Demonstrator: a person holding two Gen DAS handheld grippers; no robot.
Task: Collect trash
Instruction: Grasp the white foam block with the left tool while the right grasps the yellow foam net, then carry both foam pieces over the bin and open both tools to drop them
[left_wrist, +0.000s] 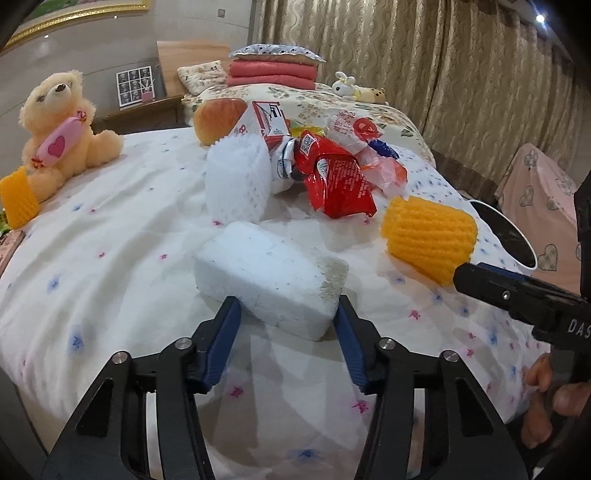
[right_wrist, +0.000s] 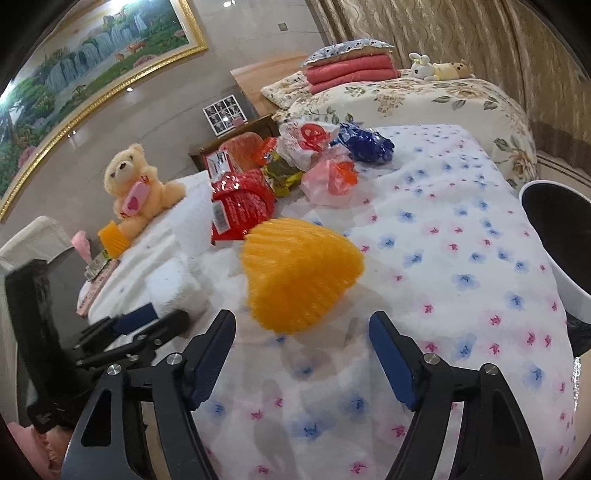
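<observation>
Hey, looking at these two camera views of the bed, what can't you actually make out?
- White bin: left wrist view, cut off by the right tool; right wrist view, cut off at the frame edge. Contents not visible.
- Red wrapper: print too small to read.
- White foam block: right wrist view, blurred, partly behind the left tool.
- Items under the wrapper pile: hidden by overlap.

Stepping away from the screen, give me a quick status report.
Left gripper open, straddling white foam block. Right gripper open, short of orange foam net. Bin at right. Nothing blocking.

left tool (left_wrist: 286, 308) spread wide, right tool (right_wrist: 302, 325) likewise
</observation>
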